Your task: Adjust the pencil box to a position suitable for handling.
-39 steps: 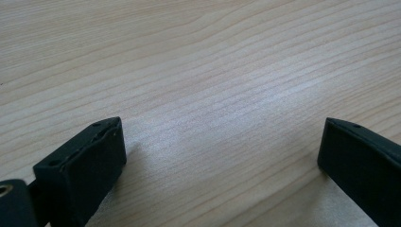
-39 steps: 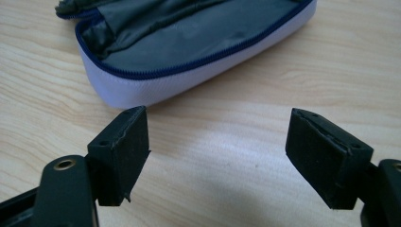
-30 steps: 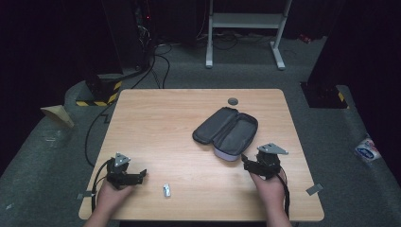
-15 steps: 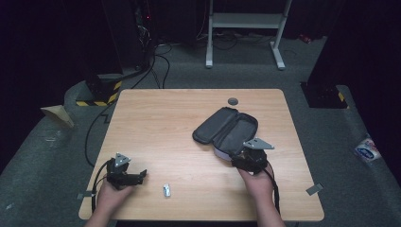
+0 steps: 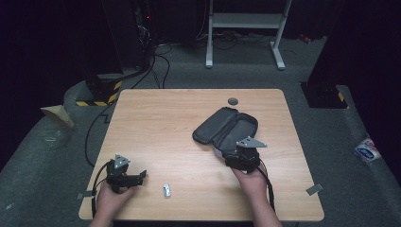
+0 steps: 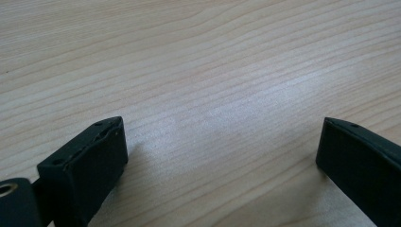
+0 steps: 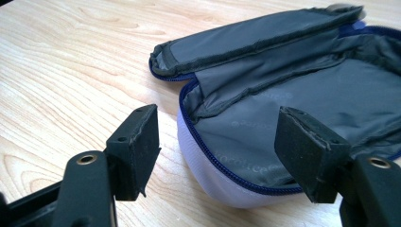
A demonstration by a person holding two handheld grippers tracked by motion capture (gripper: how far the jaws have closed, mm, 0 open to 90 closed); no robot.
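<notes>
Zipped-open grey case [image 7: 302, 94], seemingly empty, right gripper [image 7: 217, 146] fingers closing, straddling its near rim, gripping nothing.

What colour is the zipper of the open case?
Dark blue; the zipper of the case shows best in the right gripper view.

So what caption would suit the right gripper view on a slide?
Right gripper, jaws open, straddling the near rim of an unzipped grey case on a wooden table.

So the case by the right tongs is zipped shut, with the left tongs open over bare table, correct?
Not quite: the case lies unzipped and open, its grey lining showing in the right gripper view. The right tongs are beside it, and the left tongs are open over bare table.
</notes>
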